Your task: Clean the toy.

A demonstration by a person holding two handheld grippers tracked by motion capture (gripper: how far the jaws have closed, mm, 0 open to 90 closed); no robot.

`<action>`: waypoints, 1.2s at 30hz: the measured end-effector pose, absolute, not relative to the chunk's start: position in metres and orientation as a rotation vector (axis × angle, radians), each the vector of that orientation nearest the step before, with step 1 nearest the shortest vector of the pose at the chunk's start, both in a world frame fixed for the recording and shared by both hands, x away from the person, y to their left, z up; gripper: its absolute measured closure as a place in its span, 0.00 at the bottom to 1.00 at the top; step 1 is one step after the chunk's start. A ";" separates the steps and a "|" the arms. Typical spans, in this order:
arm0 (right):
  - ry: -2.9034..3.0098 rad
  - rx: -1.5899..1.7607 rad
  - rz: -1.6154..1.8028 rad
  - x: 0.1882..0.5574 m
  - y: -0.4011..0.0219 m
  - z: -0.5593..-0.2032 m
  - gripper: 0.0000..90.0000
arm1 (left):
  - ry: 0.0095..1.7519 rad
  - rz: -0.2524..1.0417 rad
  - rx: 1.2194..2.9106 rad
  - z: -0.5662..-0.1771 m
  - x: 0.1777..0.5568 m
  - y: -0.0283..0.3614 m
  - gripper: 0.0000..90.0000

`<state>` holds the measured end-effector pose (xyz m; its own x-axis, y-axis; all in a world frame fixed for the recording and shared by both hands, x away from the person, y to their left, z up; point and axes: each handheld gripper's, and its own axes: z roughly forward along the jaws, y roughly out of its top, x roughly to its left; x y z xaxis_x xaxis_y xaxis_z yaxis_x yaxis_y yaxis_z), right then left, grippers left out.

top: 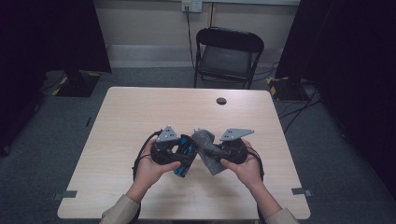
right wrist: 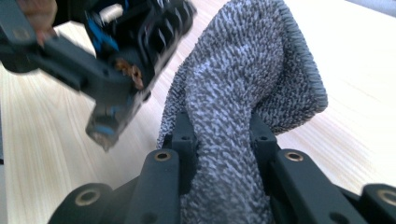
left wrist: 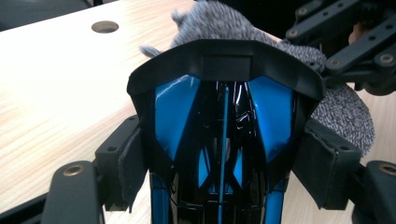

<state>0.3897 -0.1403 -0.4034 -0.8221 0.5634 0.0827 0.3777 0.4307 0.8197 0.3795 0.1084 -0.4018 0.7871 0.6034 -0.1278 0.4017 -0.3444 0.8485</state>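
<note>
The left tongs (top: 183, 156) were closed on a shiny toy car (left wrist: 224, 140). The car was hard plastic, black with bright blue panels, and smooth enough to shine. Its curved black end pointed away from the left gripper view's camera. Soft dark pads (left wrist: 322, 163) pressed on both of its sides.

The right tongs (right wrist: 223, 135) were squeezed shut on a grey cloth (right wrist: 243, 84). The cloth was fuzzy and speckled, like a thick towel, with a stitched edge. It stuck up from between the jaws and folded over at the top. In the high view the cloth (top: 205, 149) sat right beside the car (top: 186, 156), between the two hands, held above the middle of the bench (top: 140, 116).

The bench was pale wood with fine lines in it and rounded corners. It had a small round hole (top: 221, 101) near its far edge. A black folding chair (top: 228, 56) stood behind it on a grey carpet floor (top: 56, 130). Dark curtains (top: 345, 46) hung on both sides, and a cable (top: 189, 32) ran down the light wall.
</note>
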 end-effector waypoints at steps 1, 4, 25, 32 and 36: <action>2.478 0.823 1.344 0.390 -0.139 -0.403 0.79 | 0.751 0.255 1.988 -0.403 0.379 0.108 0.28; 2.485 0.804 1.353 0.389 -0.135 -0.403 0.79 | 0.746 0.246 1.992 -0.405 0.378 0.105 0.28; 2.582 0.762 1.323 0.383 -0.114 -0.425 0.79 | 0.756 0.260 1.980 -0.401 0.382 0.105 0.28; 2.600 0.766 1.324 0.383 -0.110 -0.430 0.79 | 0.756 0.270 1.977 -0.398 0.383 0.105 0.28; 2.613 0.755 1.310 0.381 -0.108 -0.433 0.79 | 0.759 0.267 1.971 -0.396 0.384 0.104 0.28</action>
<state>0.3812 -0.1075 -0.4334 -0.8680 0.4841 0.1102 0.3779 0.5003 0.7790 0.3843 0.1041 -0.3965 0.7817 0.6111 -0.1243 0.3982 -0.3357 0.8537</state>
